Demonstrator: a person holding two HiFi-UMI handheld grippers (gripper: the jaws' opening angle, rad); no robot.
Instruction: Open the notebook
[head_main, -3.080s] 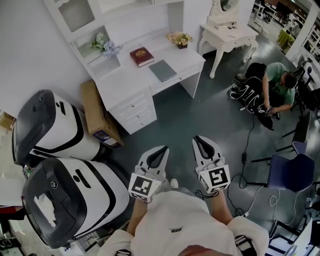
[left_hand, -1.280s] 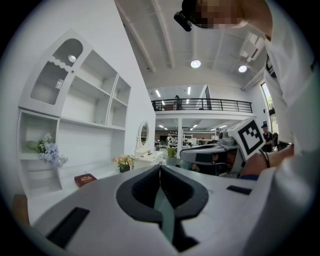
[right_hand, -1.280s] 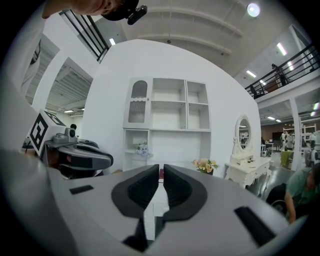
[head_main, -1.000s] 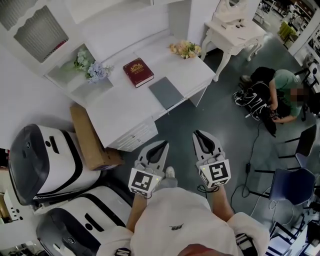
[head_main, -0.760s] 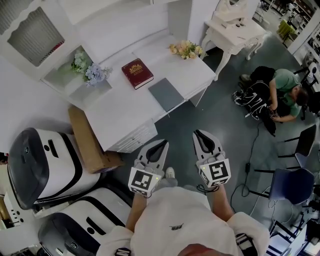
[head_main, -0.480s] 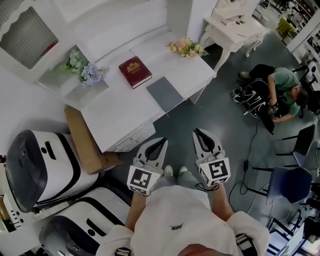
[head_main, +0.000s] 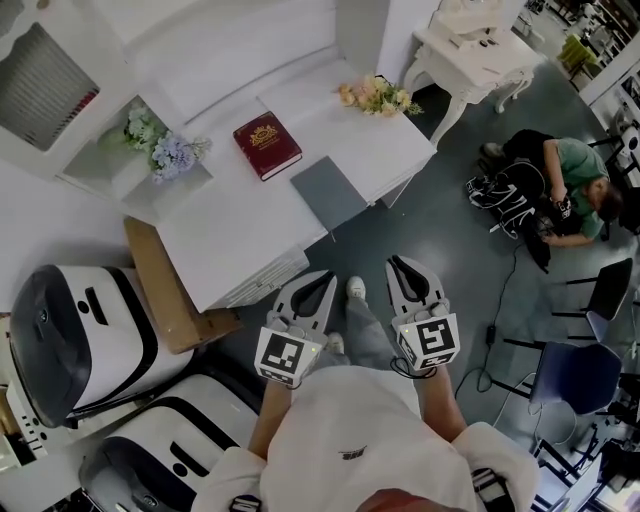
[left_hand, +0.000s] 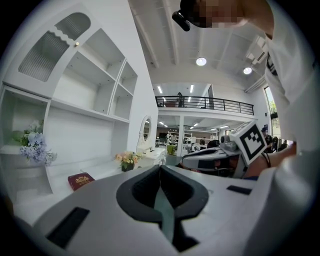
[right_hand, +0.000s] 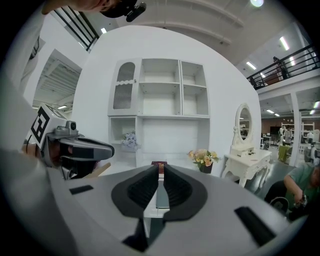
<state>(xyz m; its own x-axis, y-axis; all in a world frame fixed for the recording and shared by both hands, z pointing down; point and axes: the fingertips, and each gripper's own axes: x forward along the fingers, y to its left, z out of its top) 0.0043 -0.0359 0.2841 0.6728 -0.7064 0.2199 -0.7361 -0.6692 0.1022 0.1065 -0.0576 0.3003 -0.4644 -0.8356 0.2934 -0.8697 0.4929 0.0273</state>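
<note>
A closed grey notebook lies flat near the front edge of the white desk. A dark red book lies behind it, also showing in the left gripper view as the red book. My left gripper and right gripper hang side by side over the floor, well short of the desk, both shut and holding nothing. In the right gripper view the notebook shows as a grey strip behind the jaws, with the red book just above the tips.
Pale flowers and blue flowers stand on the desk. A cardboard box leans at its left, beside two white machines. A person crouches by a black bag at right, near a small white table.
The desk has come nearer and lower in the head view as the person walks toward it, one foot stepping forward. Both grippers keep their pose and stay shut.
</note>
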